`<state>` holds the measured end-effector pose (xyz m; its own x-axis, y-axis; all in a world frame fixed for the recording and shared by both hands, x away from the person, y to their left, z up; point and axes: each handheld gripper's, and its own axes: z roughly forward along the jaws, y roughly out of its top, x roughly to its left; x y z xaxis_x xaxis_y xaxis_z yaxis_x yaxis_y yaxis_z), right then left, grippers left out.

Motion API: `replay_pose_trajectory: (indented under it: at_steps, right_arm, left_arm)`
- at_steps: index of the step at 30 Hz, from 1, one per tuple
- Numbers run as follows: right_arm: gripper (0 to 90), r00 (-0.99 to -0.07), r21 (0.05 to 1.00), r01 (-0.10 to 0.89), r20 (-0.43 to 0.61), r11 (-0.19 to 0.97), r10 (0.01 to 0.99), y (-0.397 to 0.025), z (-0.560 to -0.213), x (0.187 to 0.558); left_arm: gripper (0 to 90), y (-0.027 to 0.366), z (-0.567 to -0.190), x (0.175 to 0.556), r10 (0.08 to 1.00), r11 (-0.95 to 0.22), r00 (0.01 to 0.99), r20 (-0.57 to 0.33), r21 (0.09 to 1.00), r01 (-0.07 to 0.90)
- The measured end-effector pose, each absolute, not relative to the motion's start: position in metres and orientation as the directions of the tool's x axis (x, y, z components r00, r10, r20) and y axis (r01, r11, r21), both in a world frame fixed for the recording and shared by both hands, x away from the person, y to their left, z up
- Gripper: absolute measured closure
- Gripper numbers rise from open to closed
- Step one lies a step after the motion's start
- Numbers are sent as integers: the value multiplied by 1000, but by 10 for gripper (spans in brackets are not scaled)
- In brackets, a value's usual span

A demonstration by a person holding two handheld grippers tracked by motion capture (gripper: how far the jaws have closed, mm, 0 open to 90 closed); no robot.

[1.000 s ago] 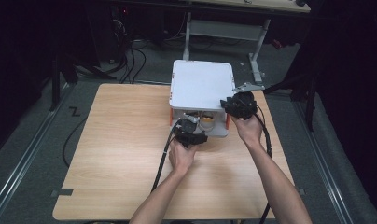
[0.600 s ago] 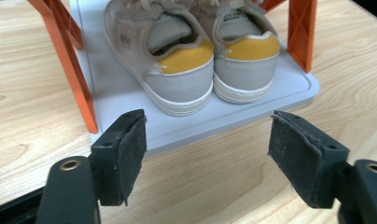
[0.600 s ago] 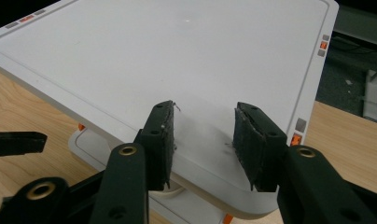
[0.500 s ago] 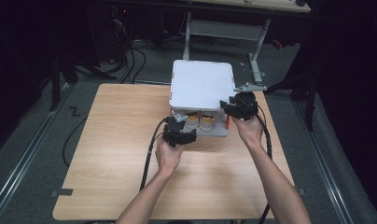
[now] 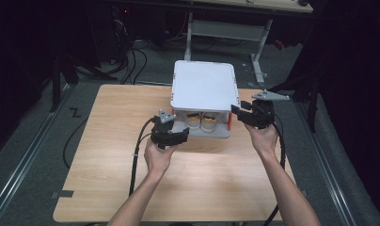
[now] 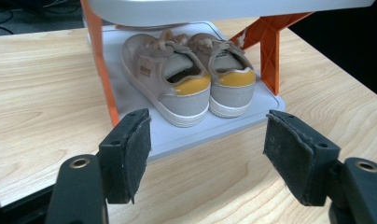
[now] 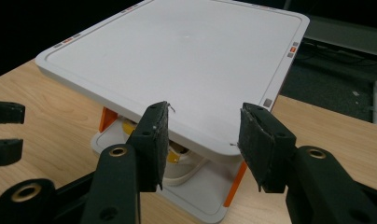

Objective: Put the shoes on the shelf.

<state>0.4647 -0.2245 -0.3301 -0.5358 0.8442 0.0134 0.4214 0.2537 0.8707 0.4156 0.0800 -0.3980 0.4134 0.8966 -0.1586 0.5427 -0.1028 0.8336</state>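
— What is the work laid out on?

— A pale, light-grained wooden table (image 5: 108,155) is seen, set on a grey floor (image 5: 33,155) in a dark room. Black cables (image 5: 127,59) are strewn on the floor beyond the table, and a grey metal frame (image 5: 254,35) stands behind it.

— And the landmark?

— A white two-tier plastic rack with orange corner posts (image 5: 204,84) is placed at the far middle of the table. On its lower shelf, under the flat white top, a pair of beige lace-up sneakers with yellow heel tabs (image 6: 189,77) is lined up side by side, heels turned toward the person.

— Where are the grippers held relative to the rack?

— The left gripper (image 5: 171,134) is held just before the rack's front left corner; its jaws are spread wide with nothing between them, and the sneakers are framed beyond them in the left gripper view. The right gripper (image 5: 247,115) is held just beside the rack's front right corner — its jaws are parted too, empty, and pointed across the white top in the right gripper view.
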Motion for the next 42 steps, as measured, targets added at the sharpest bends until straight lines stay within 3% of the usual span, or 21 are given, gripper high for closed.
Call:
replay_pose_trajectory:
  at_steps: [14,30,42]
  right_arm:
    - [519,-555,901,367,14,230,832,-244,-330,431]
    - [520,-556,907,379,63,185,829,-267,-343,404]
    - [521,-549,904,394,90,163,831,-286,-360,385]
  left_arm:
    - [308,103,-390,399,892,-89,422,-163,851,518]
    - [296,120,-378,370,900,-164,433,-50,882,442]
    - [280,134,-386,357,897,-165,439,-55,879,447]
